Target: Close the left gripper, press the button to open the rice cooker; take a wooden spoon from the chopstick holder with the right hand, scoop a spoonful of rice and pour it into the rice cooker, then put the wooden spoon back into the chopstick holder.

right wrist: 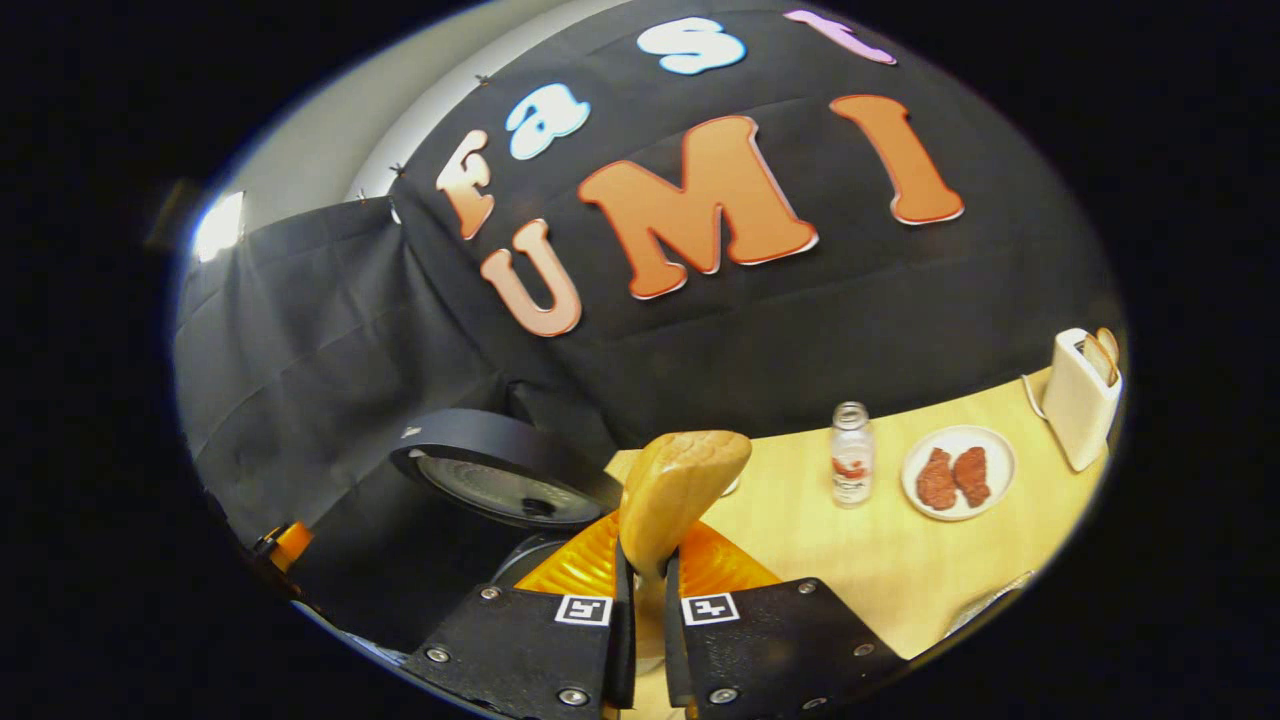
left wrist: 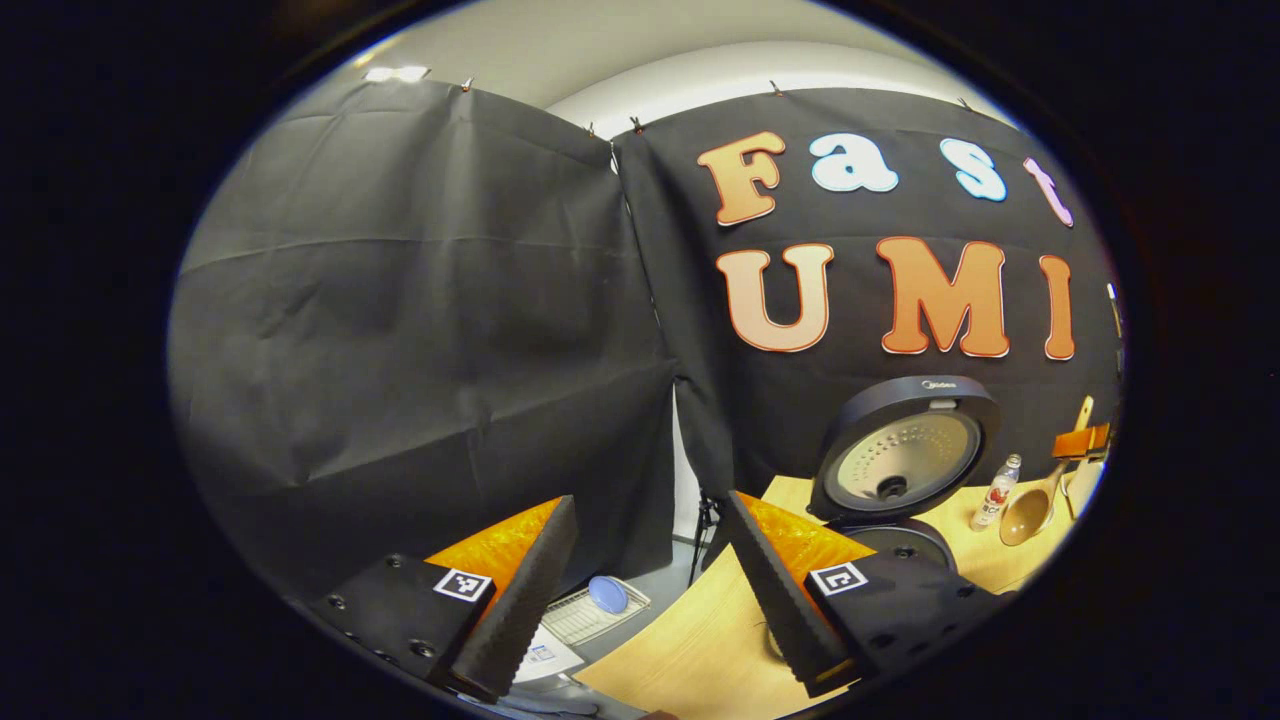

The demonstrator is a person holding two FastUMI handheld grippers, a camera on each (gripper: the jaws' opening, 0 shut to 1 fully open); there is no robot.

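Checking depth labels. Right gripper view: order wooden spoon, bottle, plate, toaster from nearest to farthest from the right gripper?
1. wooden spoon: held in the right gripper.
2. bottle: ahead, slightly right on the table.
3. plate: right of the bottle, holding two brown pieces.
4. toaster: far right edge.

Both views are evenly lit and fairly bright at the centre, dimming toward the round edges. A ceiling light glares white at the top left of the left gripper view. Fisheye distortion bends the wooden surface and stretches things near the rim. Edges look soft; the middle is sharp.
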